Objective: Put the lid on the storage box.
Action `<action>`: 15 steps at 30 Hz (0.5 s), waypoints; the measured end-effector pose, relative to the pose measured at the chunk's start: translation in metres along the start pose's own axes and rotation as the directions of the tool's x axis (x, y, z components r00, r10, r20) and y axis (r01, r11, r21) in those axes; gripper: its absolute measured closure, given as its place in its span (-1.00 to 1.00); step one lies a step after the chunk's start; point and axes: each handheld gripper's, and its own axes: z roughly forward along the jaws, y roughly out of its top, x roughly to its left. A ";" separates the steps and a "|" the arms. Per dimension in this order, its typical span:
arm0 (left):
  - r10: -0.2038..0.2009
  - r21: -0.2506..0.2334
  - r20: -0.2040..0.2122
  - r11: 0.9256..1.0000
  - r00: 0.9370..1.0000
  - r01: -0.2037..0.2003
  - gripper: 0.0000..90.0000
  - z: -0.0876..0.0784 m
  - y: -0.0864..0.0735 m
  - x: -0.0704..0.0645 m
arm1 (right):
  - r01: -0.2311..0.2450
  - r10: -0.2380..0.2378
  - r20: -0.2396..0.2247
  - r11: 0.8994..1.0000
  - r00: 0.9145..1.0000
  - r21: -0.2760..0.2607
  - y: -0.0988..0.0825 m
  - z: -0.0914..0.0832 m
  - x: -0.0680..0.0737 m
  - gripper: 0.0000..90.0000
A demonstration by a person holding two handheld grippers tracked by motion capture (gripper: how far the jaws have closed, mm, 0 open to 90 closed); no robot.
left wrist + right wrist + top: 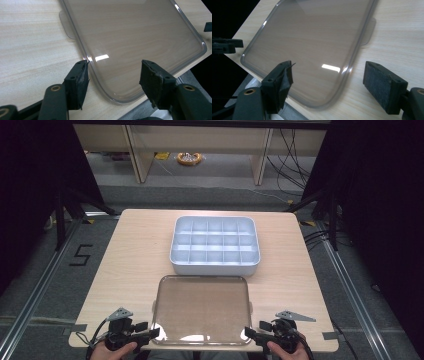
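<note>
The clear lid point(201, 309) lies flat on the table point(130, 255) before the grey divided box point(215, 245). Left gripper point(152, 334) and right gripper point(250, 334) straddle its near corners — fingers apart, not gripping.

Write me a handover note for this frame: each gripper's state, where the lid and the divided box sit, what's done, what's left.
Left gripper: open, jaws straddling the near left corner of the clear lid, no grip yet.
Right gripper: open, jaws astride the near right corner of the lid, not clamped.
Lid lies flat at the near edge of the table; the grey compartment box sits behind it, uncovered, compartments empty.
Done: both grippers lined up.
Left: probably grip both corners, lift, set the lid on the box.
</note>
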 end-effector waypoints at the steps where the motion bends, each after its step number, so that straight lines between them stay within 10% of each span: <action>1: -0.007 -0.003 0.001 1.000 1.000 0.007 -0.09 0.000 0.000 0.001 | -0.053 0.053 -0.001 0.998 0.999 0.018 0.001 0.002 0.004 -0.44; 15: -0.050 0.030 -0.011 0.998 0.999 0.051 0.01 0.014 0.002 0.005 | -0.087 0.087 0.017 0.996 0.996 0.019 0.012 0.021 0.001 -0.42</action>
